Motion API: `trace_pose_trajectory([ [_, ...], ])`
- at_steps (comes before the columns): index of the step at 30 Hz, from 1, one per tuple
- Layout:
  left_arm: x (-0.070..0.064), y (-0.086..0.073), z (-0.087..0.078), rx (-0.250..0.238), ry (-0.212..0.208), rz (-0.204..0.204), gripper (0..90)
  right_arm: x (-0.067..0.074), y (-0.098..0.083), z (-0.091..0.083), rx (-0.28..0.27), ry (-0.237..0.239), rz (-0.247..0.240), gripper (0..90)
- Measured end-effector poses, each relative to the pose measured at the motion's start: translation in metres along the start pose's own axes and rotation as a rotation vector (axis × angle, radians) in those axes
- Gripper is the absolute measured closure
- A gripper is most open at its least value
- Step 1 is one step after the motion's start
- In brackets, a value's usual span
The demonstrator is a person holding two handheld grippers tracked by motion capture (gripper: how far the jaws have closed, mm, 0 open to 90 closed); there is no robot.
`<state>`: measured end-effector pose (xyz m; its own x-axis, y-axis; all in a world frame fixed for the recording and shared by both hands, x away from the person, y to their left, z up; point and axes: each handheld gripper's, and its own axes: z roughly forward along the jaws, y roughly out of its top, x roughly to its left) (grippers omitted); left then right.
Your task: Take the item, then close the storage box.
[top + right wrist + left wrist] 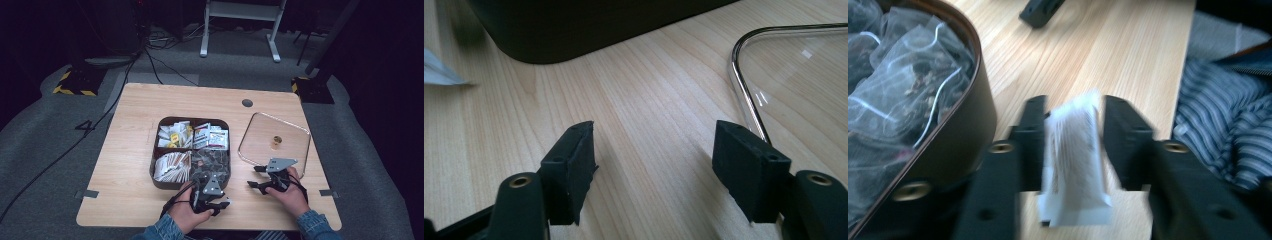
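Observation:
A white paper sachet [1075, 160] stands between the jaws of my left gripper [1073, 107], blurred, over the bare wood. The jaws stand apart on either side of it and I see no pad pressing on it. In the high view the left gripper [216, 203] is at the table's front edge, just below the dark compartment box [154, 150]. My right gripper [253, 176] rests low on the table to the right, open and with nothing between its fingers [654, 145]. A corner of the white sachet [439, 72] shows at the far left of the right gripper view.
The box holds several kinds of sachets and clear mesh tea bags [903, 85]; its brown wall [968, 135] is right beside the left jaw. A glass lid [260, 135] with a brass knob [276, 142] lies right of the box, its metal rim [744, 95] near the right gripper.

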<state>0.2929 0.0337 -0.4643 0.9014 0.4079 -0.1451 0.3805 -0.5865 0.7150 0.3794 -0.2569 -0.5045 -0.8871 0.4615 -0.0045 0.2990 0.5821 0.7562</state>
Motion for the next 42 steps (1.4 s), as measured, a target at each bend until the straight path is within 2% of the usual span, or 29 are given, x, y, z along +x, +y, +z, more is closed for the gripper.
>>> trace_pose_trajectory([
  [2, 0.002, -0.001, -0.001, -0.008, 0.017, 0.0, 53.9, 0.0, 0.0, 0.0, 0.0, 0.0, -0.001, 34.1],
  [5, 0.005, -0.001, -0.006, -0.03, 0.002, -0.025, 52.3, 0.0, 0.0, 0.0, 0.001, -0.001, 0.0, 34.1],
  [7, 0.005, 0.0, -0.011, -0.055, 0.006, -0.031, 51.0, 0.0, 0.0, 0.0, 0.001, 0.0, 0.001, 34.0],
  [10, 0.005, 0.001, -0.02, -0.083, 0.04, -0.028, 44.8, 0.0, 0.0, 0.0, 0.001, 0.0, 0.002, 34.0],
  [12, 0.006, 0.001, -0.025, -0.093, 0.082, -0.02, 40.6, 0.0, 0.0, 0.0, 0.001, 0.001, 0.002, 34.0],
  [14, 0.008, 0.001, -0.029, -0.104, 0.099, -0.025, 38.3, 0.0, 0.0, 0.0, 0.001, -0.002, 0.0, 33.9],
  [20, 0.013, 0.002, -0.04, -0.13, 0.13, -0.03, 35.9, 0.0, 0.0, -0.001, 0.001, -0.005, 0.004, 34.0],
  [32, 0.02, -0.004, -0.068, -0.196, 0.228, -0.066, 33.2, 0.0, 0.0, -0.001, 0.001, -0.003, 0.009, 34.1],
  [36, 0.024, -0.011, -0.082, -0.22, 0.277, -0.089, 32.6, 0.0, 0.0, 0.0, 0.005, -0.005, 0.013, 33.5],
  [39, 0.03, -0.019, -0.097, -0.235, 0.344, -0.107, 31.8, 0.0, 0.001, 0.001, 0.005, -0.015, 0.018, 33.1],
  [42, 0.036, -0.025, -0.112, -0.263, 0.39, -0.141, 31.2, 0.0, 0.002, 0.002, 0.006, -0.017, 0.028, 32.9],
])
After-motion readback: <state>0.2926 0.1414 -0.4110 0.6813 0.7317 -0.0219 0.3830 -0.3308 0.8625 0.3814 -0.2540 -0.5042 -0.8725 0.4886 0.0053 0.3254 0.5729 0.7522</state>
